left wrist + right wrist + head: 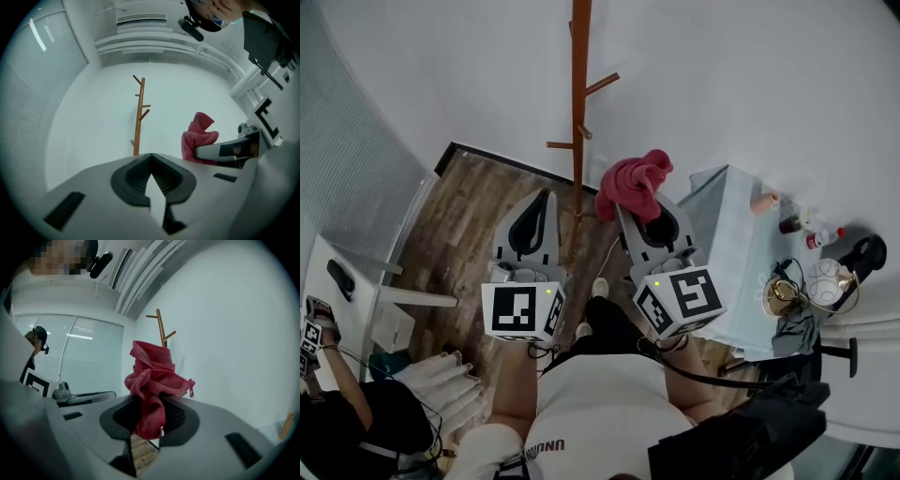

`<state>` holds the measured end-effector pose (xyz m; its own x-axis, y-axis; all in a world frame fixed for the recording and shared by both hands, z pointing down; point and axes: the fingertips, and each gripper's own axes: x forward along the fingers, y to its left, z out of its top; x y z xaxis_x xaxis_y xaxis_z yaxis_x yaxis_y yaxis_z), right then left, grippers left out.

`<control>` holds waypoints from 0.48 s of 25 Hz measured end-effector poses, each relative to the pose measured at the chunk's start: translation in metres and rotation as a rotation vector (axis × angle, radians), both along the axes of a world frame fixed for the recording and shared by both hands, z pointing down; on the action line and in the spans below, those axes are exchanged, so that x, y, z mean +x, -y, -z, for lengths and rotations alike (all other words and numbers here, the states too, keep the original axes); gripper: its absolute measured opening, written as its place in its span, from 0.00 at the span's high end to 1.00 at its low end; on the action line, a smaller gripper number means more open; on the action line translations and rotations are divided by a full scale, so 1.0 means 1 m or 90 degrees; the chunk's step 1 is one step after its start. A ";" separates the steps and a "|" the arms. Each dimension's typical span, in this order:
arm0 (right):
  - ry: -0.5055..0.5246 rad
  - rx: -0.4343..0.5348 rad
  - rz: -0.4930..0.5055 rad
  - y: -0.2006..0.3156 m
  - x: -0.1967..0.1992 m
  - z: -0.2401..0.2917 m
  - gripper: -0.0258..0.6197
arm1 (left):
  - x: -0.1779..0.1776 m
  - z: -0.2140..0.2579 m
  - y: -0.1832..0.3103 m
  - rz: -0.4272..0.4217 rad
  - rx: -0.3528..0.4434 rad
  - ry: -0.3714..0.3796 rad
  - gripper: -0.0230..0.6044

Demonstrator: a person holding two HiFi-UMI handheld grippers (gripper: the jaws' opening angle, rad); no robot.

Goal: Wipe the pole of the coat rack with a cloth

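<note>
A brown wooden coat rack (578, 103) with short pegs stands by the white wall, its pole (137, 127) upright ahead of both grippers. My right gripper (643, 221) is shut on a bunched red cloth (631, 184), which sticks up out of the jaws (153, 380) just right of the pole. The cloth does not touch the pole. My left gripper (538, 212) is shut with nothing in it, to the left of the pole's lower part. From the left gripper view the cloth (199, 136) shows at the right.
A pale table (733, 253) at the right carries bottles (823, 236), a round wire stand (811, 286) and a dark cloth. A person (347, 412) crouches at lower left. White furniture (366, 291) stands at left on the wood floor.
</note>
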<state>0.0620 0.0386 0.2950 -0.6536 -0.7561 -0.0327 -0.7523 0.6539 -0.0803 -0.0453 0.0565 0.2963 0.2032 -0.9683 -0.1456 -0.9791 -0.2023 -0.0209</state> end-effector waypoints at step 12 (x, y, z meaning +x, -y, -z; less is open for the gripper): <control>0.017 0.059 0.020 0.083 -0.033 0.034 0.79 | -0.028 0.038 0.076 0.007 0.046 0.004 0.94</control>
